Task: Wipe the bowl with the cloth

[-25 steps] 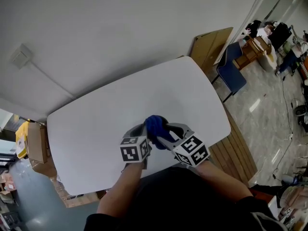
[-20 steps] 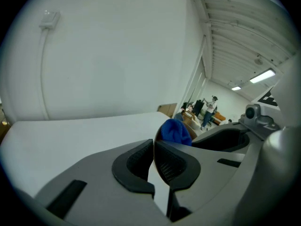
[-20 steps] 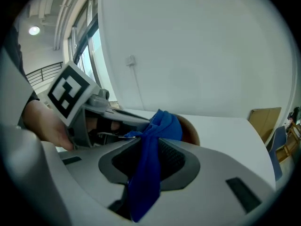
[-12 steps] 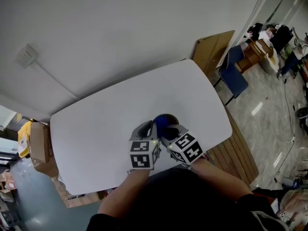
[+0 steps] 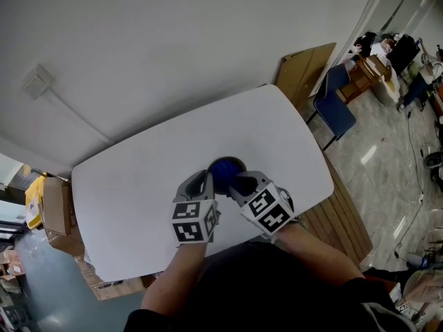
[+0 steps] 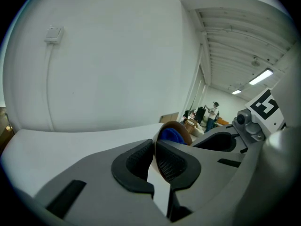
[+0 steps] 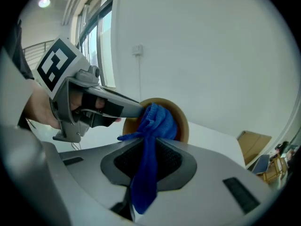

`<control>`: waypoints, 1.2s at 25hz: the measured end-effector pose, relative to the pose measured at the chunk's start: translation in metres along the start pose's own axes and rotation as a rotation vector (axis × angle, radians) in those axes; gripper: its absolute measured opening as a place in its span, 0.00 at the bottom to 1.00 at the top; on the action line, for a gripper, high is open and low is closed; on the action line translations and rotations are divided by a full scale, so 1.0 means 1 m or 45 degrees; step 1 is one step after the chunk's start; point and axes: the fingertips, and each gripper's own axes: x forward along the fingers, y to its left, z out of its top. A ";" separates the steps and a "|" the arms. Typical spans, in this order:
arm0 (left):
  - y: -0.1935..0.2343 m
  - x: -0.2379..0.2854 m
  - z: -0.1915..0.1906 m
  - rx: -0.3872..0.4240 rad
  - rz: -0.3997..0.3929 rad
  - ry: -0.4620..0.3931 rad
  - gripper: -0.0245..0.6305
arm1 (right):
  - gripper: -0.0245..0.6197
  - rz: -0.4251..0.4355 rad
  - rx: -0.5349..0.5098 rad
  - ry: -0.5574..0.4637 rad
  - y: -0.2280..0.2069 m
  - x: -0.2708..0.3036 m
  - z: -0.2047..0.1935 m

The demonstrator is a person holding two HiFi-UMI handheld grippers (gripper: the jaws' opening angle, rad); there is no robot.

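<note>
Blue cloth [image 7: 155, 122] sits bunched inside the tilted brown bowl [image 7: 182, 120].

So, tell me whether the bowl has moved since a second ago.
Yes, slightly. The bowl, clamped in the left gripper, sits a little nearer the table's far edge in the head view than before.

Left hand-held gripper [image 5: 205, 180], right hand-held gripper [image 5: 239, 183]: grey moulded shells, black mesh-textured pads [image 6: 169, 163]. Each carries a white cube [image 5: 192, 221] with black square markers. Person wears a dark top [image 5: 256, 289]; forearms uncovered.
</note>
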 end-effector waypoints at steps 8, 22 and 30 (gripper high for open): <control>-0.011 -0.010 0.021 0.091 -0.071 -0.046 0.10 | 0.15 -0.170 -0.052 -0.081 -0.042 -0.016 0.034; -0.025 -0.015 0.054 0.192 -0.071 -0.156 0.10 | 0.13 -0.036 -0.123 -0.121 -0.011 -0.007 0.065; -0.007 -0.017 0.069 0.105 -0.044 -0.190 0.10 | 0.12 0.014 -0.242 -0.105 0.015 -0.007 0.065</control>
